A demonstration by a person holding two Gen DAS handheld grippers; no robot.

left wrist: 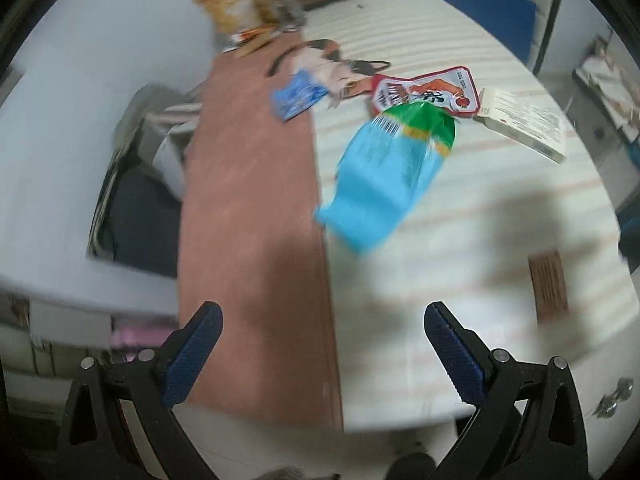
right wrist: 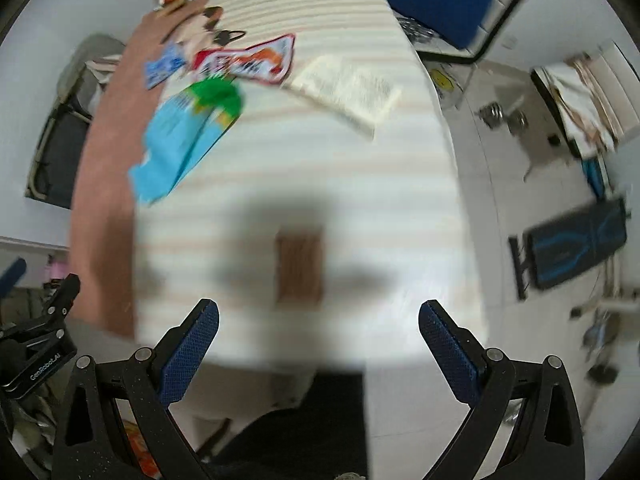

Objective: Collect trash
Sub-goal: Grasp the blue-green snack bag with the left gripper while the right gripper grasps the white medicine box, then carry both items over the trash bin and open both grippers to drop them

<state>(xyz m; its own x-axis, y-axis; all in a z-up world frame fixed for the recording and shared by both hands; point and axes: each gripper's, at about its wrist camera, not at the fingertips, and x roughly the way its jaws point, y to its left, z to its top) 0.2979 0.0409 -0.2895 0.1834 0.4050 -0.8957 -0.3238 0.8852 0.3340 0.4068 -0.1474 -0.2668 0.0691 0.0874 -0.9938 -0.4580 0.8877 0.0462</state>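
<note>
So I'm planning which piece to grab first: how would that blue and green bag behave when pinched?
The blue and green bag looks like flat, thin film, so probably floppy and light. Its glossy surface may slip. It lies creased, so an edge pinch seems feasible.

four wrappers [left wrist: 390, 176], one box [left wrist: 524, 122], two tools [left wrist: 322, 320]

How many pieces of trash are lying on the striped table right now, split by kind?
Snack wrappers: 3 - light blue and green bag, red and white bag, small blue packet.
Boxes: 1 - flat white cardboard box.
Brown cards: 1 - small brown ribbed rectangle.
Total: 5
</note>
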